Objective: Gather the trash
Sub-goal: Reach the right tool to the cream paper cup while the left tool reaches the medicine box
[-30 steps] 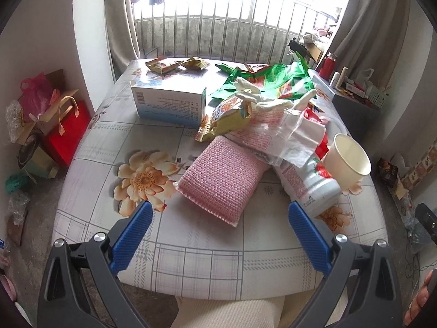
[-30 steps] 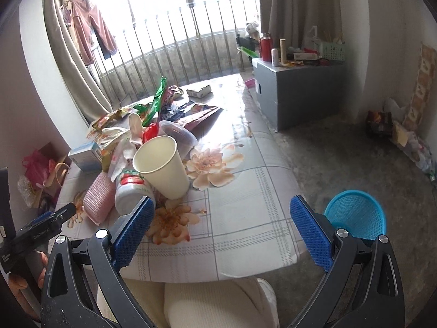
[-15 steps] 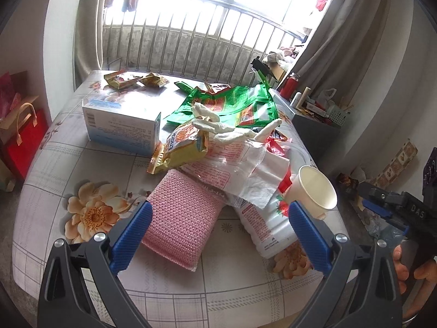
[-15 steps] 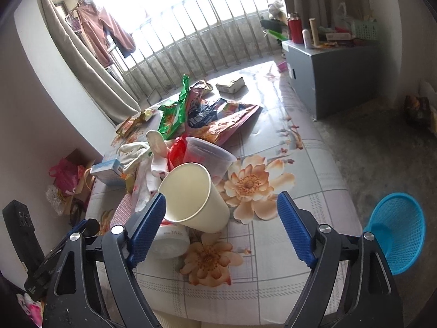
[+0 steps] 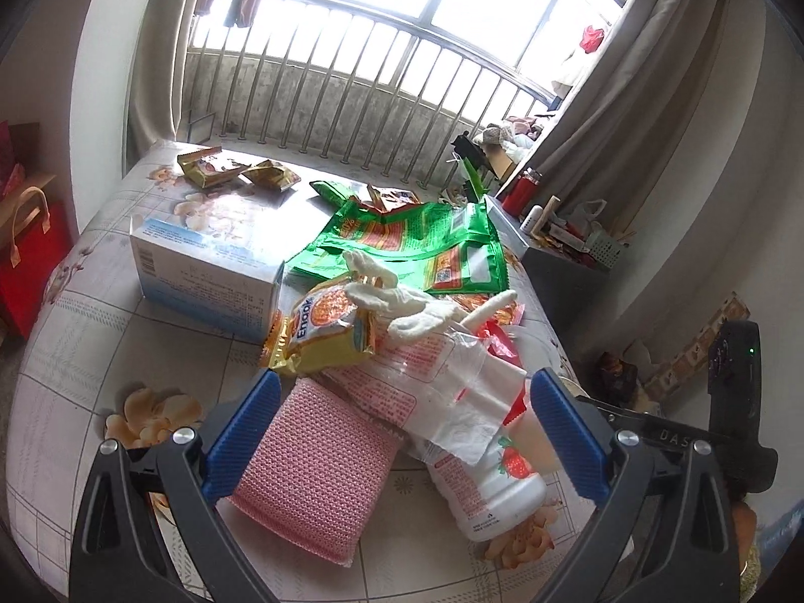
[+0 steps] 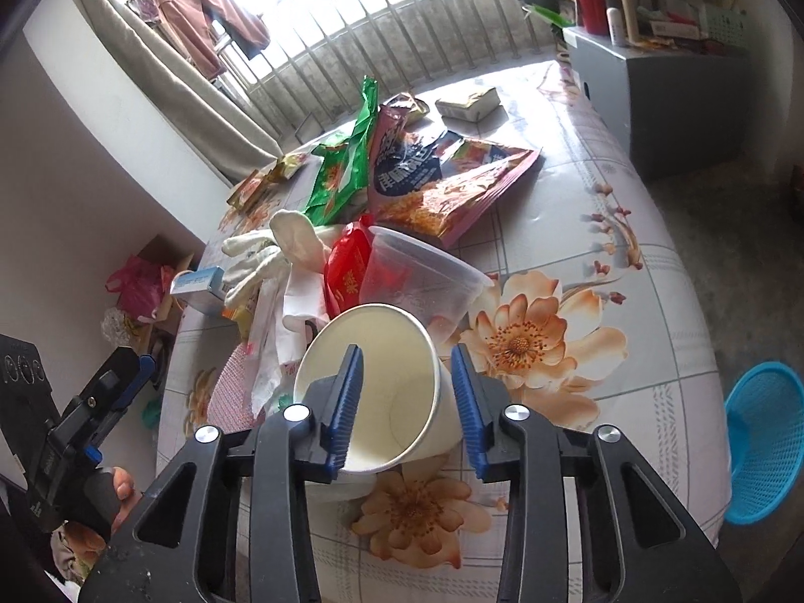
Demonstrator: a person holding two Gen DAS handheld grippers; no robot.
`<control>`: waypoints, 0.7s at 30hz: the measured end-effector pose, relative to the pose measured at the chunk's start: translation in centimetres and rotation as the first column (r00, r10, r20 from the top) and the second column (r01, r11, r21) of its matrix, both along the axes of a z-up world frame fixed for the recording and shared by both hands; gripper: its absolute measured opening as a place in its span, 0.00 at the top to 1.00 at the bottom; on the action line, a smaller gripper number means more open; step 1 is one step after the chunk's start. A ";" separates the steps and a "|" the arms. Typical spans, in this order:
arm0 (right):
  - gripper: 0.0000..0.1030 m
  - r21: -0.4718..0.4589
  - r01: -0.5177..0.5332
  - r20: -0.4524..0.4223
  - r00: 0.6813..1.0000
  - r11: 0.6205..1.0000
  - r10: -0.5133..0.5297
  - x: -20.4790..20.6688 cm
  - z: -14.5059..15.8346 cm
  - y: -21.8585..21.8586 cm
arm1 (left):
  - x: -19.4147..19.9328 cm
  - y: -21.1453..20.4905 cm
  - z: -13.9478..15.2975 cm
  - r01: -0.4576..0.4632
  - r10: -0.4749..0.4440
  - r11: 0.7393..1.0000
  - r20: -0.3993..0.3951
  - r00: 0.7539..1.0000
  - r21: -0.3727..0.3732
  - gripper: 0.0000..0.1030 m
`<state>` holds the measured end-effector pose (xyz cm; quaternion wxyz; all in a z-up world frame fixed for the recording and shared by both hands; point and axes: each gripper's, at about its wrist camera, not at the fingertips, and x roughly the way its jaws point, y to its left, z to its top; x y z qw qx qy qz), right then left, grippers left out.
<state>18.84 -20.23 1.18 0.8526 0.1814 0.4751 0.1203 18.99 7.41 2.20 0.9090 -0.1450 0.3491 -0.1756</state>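
A white paper cup [image 6: 382, 331] lies tilted at the near edge of the flowered table [image 6: 628, 352], resting on a white strawberry bottle [image 5: 487, 487]. My right gripper [image 6: 406, 352] is closing at the cup's mouth: the left finger sits in the opening and the right finger is outside by the wall. The pads do not pinch the wall. My left gripper [image 5: 402, 387] is open above a pink sponge [image 5: 321, 472] and the bottle, holding nothing.
The pile holds a white glove [image 5: 402, 301], a yellow snack packet [image 5: 321, 326], a clear plastic tub [image 6: 422, 276], a green bag [image 5: 417, 241] and a blue-white box [image 5: 206, 271]. A blue basket [image 6: 764, 432] stands on the floor to the right. A grey cabinet [image 6: 668, 90] is behind it.
My right gripper came down and forward onto the paper cup, and its jaws narrowed from wide open to around the cup's wall. My left gripper swung right, closer over the pile.
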 end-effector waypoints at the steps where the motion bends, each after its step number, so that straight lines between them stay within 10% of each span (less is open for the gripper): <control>1: 0.78 -0.004 -0.001 -0.004 1.000 1.000 0.001 -0.1 -0.1 0.0 | -0.2 -0.1 -0.1 0.016 -0.016 1.000 -0.002 1.000 -0.005 0.06; 6: 0.96 -0.005 0.018 -0.022 1.000 1.000 -0.018 -0.6 -0.4 -1.0 | -2.0 -2.0 -0.3 0.123 -0.123 0.992 0.014 0.992 -0.007 0.09; 21: 0.97 -0.022 0.117 -0.007 0.993 0.993 -0.117 -4.9 -0.4 -4.9 | -3.1 -3.7 0.3 0.178 -0.179 0.983 0.025 0.983 0.033 0.18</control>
